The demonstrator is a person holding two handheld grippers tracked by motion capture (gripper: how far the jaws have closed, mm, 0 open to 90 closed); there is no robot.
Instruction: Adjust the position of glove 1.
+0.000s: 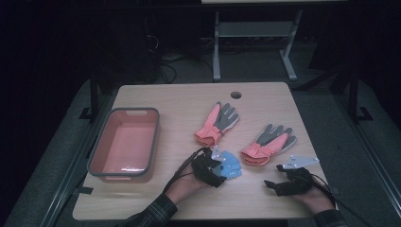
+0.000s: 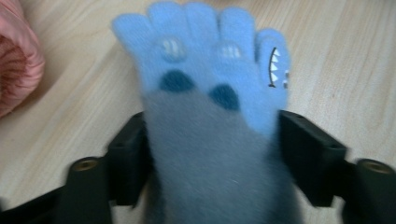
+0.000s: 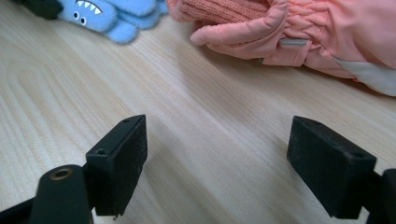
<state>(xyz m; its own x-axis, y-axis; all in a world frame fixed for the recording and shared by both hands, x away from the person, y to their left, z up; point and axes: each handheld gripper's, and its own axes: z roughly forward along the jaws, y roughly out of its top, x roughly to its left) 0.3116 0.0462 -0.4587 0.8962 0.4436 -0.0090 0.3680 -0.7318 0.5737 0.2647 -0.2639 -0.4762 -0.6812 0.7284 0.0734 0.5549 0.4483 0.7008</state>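
The blue glove is seen between the left gripper's jaws; pressure cannot be told. The right gripper is held apart, empty.

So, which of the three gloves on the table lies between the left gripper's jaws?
The small fuzzy blue glove, the one with toothy faces; both pink-and-grey gloves lie apart, farther up the table.

we've got open table at 12 o'clock, bin blocking 9, pink gloves crowding 2 o'clock
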